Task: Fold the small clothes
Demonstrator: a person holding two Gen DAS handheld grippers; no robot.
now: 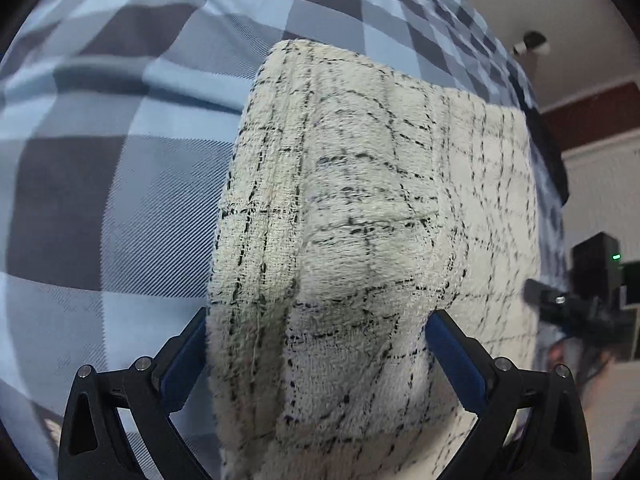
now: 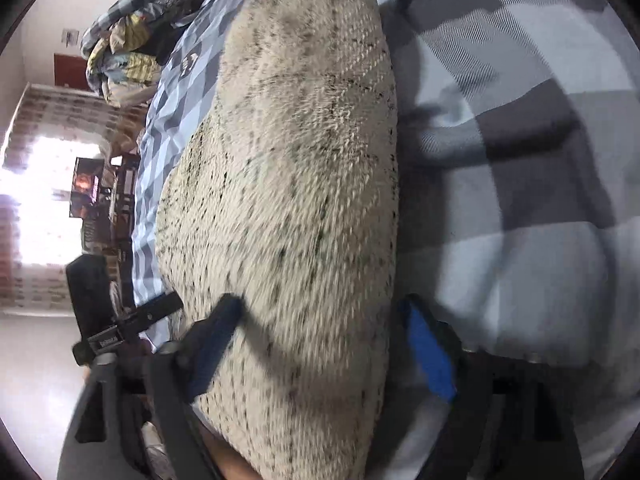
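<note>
A cream woven garment [image 1: 380, 200] with thin black checked lines lies folded on the checked bed sheet [image 1: 100, 180]. It fills the middle of both wrist views. My left gripper [image 1: 316, 336] points down at it with jaws wide, and a thick bulge of the garment sits between the blue pads [image 1: 188, 352], which touch its sides. My right gripper [image 2: 320, 332] is open over the garment [image 2: 300, 160]: one finger lies above the cloth and the blue pad [image 2: 428, 356] stands just off its edge over the sheet [image 2: 520, 240]. The right wrist view is blurred.
A pile of other clothes [image 2: 124, 52] lies at the far end of the bed. The bed's edge and pale floor [image 2: 32, 380] run along the left of the right wrist view. The other gripper's black body [image 1: 580, 300] shows at the right edge.
</note>
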